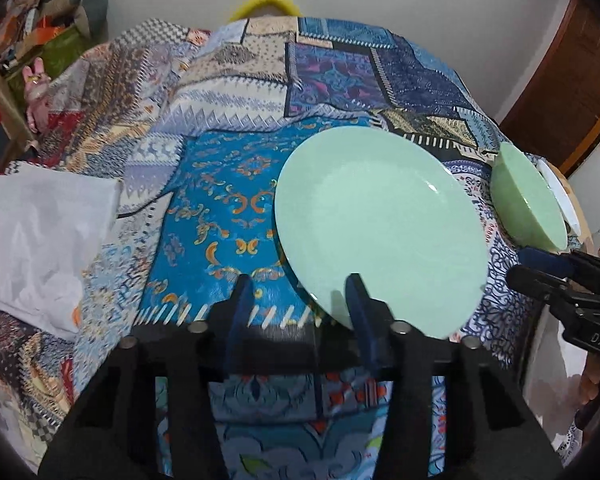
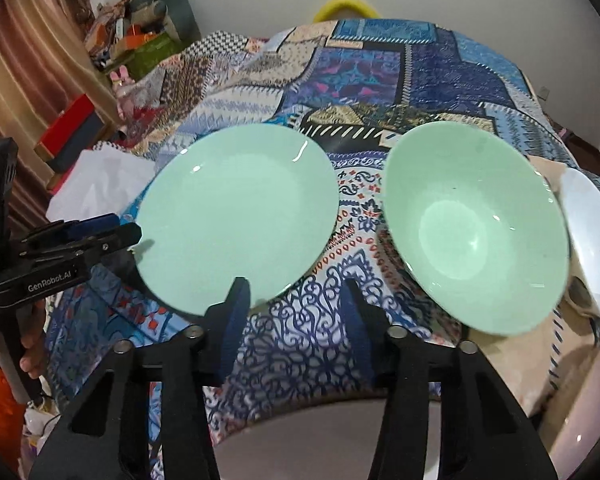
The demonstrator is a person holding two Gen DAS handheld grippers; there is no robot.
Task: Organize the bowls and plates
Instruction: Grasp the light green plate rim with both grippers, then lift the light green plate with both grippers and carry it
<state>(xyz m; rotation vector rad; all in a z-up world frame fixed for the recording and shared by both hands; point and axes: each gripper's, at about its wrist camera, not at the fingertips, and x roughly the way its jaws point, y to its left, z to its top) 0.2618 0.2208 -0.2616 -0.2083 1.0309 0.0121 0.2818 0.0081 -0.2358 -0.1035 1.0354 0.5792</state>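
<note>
Both jaws spread: left gripper [image 1: 300, 296] reaches the pale green plate's [image 1: 380, 224] near rim, the glossy green bowl [image 2: 476, 232] lying right of the plate.

Setting was a home, likely a lived-in room, not a lab or shop. A table was draped with a patchwork batik-style cloth [image 2: 380, 92] in blues and purples. Household clutter was piled in the far left corner [image 2: 140, 36]: boxes, bags, a pink toy figure. A brown striped curtain [image 2: 28, 60] hung on the left, a wooden door [image 1: 572, 80] stood on the right. Walls were plain white.
</note>
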